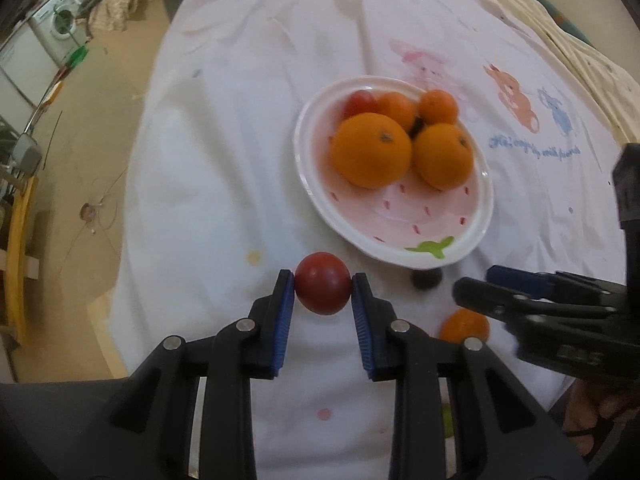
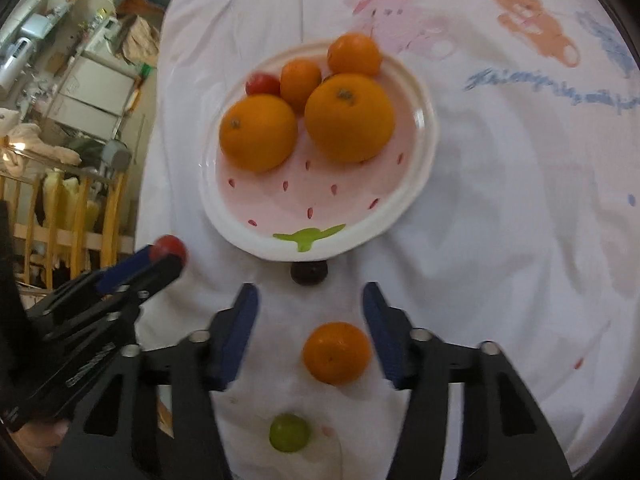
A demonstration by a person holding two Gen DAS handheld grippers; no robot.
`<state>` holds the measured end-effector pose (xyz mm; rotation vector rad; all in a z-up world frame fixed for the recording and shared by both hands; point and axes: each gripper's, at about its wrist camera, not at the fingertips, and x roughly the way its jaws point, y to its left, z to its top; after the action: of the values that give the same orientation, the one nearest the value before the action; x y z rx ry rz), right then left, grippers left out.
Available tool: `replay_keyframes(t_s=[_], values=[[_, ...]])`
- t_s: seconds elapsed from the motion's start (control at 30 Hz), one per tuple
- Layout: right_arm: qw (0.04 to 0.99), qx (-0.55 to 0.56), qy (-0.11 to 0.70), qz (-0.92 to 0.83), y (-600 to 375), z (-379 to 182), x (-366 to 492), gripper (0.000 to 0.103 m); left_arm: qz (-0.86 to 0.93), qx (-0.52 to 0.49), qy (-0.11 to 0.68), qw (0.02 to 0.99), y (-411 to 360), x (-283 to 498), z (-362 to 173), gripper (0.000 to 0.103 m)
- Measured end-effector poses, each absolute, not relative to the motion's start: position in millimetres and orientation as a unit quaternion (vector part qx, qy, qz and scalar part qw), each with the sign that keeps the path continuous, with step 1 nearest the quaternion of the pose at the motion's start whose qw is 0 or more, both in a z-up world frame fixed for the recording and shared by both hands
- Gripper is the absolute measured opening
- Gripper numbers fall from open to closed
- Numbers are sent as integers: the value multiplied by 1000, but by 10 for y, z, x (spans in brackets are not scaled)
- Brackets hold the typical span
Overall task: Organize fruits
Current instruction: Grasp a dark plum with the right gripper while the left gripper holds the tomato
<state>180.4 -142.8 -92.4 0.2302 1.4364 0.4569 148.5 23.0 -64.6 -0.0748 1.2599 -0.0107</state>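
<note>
Fruit was split between the plate [image 1: 472, 240] and the white printed cloth [image 1: 224, 160] around it. On the plate's far half sat two big oranges [image 2: 259, 132] side by side, touching or nearly so, with two smaller oranges [image 2: 300, 82] and a small red tomato [image 2: 262, 83] packed in behind them; the near half of the plate, with its painted seeds and green leaf, was bare. The left gripper [image 1: 323, 286] was clamped on a second red tomato [image 1: 323, 289], its blue pads [image 1: 285, 320] pressed against both sides of it, just short of the plate's near rim. From the right wrist view that same tomato showed at the tip of the left gripper, off to the plate's left front. The right gripper [image 2: 311, 328] stood wide, holding nothing, and a small orange [image 2: 337, 353] lay on the cloth between its fingers, closer to the right-hand one, though whether it touched was hard to say. Nearer the camera, farther back between the same fingers, a green grape [image 2: 289, 432] rested on the cloth. Just off the plate's near rim, right by the painted leaf, a small dark fruit [image 2: 309, 272] lay on the cloth, too blurred to name.
</note>
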Motion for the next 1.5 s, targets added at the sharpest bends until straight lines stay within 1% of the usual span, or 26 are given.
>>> replay_keyframes(t_s=[0.07,0.23,0.3,0.33,0.37,0.5,0.97,1.07,1.2,1.37,1.5], values=[[720,88,657,207,-1315,-996,1844,46,-2,-43,590,806,293,1485,-654,25],[718,49,664,203,-1132,-1128,1888,44,-1,-54,591,805,427,1439,-651,25],[718,30,666,201,-1067,-1174,1900,38,-3,-57,592,804,441,1438,-658,25],[718,21,665,202,-1034,-1184,1904,31,-3,-56,592,804,436,1442,-661,25],[721,9,662,204,-1003,-1191,1903,28,-4,-57,592,804,434,1446,-663,25],[725,-1,655,212,-982,-1143,1894,27,-4,-56,590,805,426,1457,-662,25],[730,83,634,241,-1523,-799,1688,27,13,-61,588,806,430,1490,-654,25],[749,103,610,239,-1717,-610,1729,27,16,-62,581,811,415,1505,-627,25],[770,132,579,232,-1962,-515,1800,27,21,-57,564,824,352,1549,-561,25],[776,159,565,233,-1937,-555,1946,27,12,-49,552,832,220,1635,-539,25],[768,166,572,235,-1850,-735,2021,27,1,-55,553,831,133,1695,-591,25]])
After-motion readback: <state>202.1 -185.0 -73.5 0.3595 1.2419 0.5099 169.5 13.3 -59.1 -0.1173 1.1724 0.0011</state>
